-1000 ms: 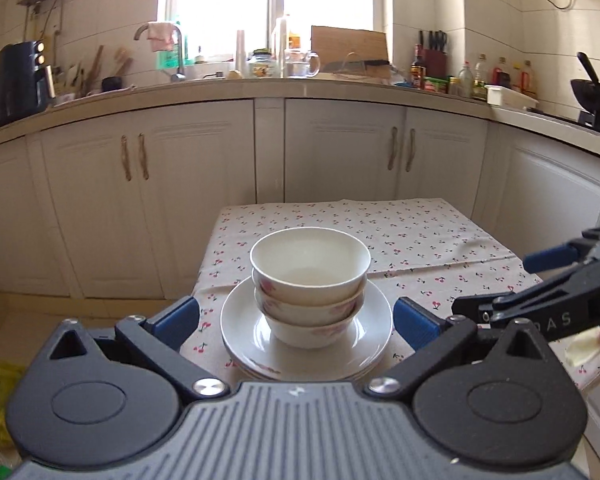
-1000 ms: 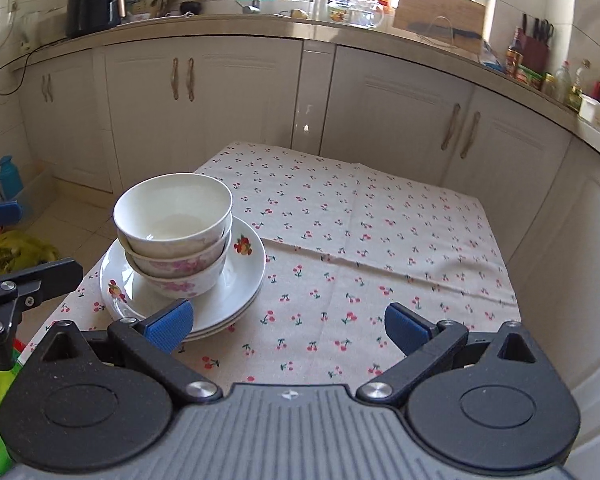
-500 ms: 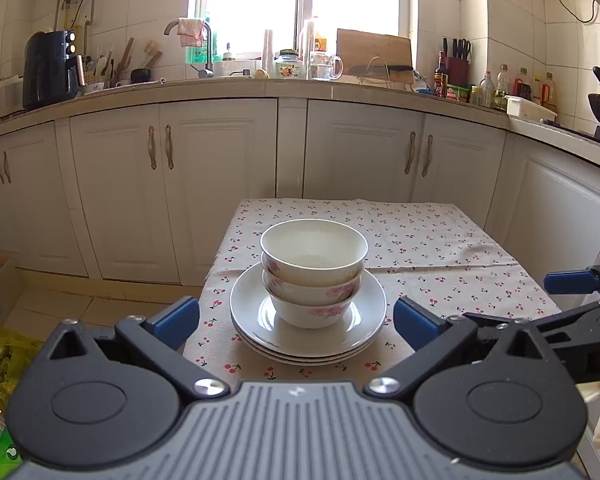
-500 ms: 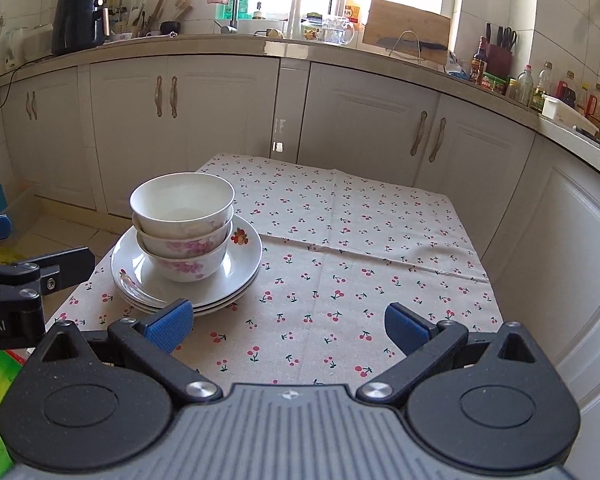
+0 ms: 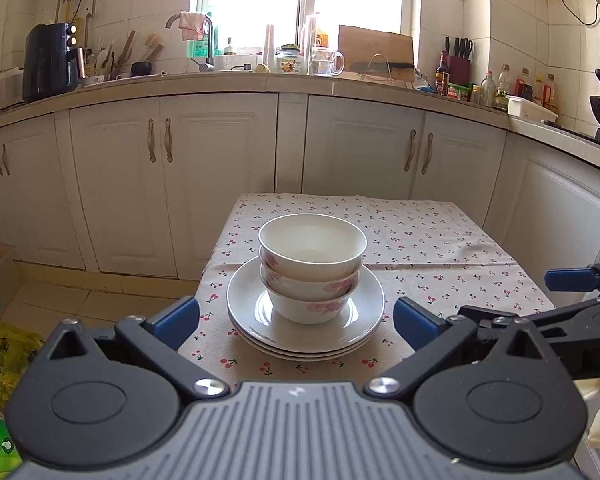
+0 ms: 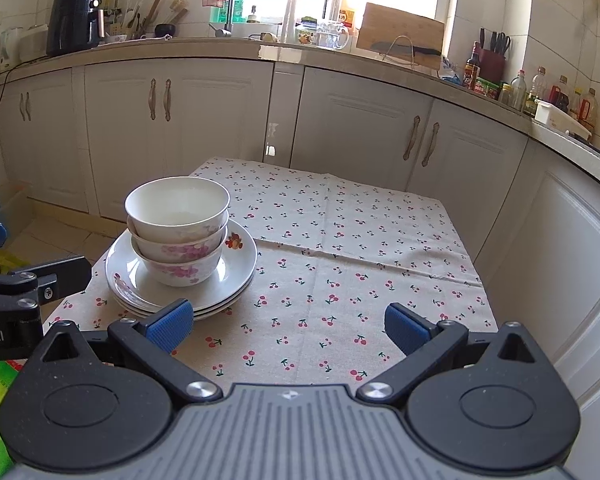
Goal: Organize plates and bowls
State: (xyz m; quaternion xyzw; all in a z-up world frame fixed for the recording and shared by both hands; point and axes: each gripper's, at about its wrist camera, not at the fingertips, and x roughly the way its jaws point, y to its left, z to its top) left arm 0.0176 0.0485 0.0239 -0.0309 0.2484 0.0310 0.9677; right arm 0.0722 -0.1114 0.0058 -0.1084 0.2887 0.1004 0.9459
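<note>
A: Left gripper point(image 5: 296, 316) status?

B: Black linkage, blue pads point(image 5: 176, 318), jaws spread wide, nothing between them. It sits off the near edge of the table, pads apart from the dishes, and looks straight at the stack.

A: Right gripper point(image 6: 288, 326)?

B: Same build, blue fingertips point(image 6: 404, 328) also wide apart and empty. It hangs over the near edge of the table, roughly mid-width. Its left pad overlaps the plate rim in the right wrist view; I cannot tell whether it touches. In the left wrist view it shows at the right border, beside the table's near right corner.

A: Where are the dishes?

B: Three white ceramic bowls with pink flower print point(image 5: 312, 264) point(image 6: 178, 228), nested upright, top one's inside plain white. They stand centred on a stack of white round plates point(image 5: 364, 300) point(image 6: 240, 264); three rims show at the front. One plate rim carries an orange flower mark in the right wrist view. The stack sits at the near left corner of the table, close to the left edge.

A: Surface?

B: Small table under a beige cloth with red cherry print point(image 5: 420, 240) point(image 6: 360, 240), a crease running across it mid-depth. The rest of the cloth is bare.

A: Surroundings?

B: White kitchen cabinets point(image 5: 220, 168) wrap around behind the table and on the right. A black appliance point(image 5: 50, 62) stands on the counter at far left.
</note>
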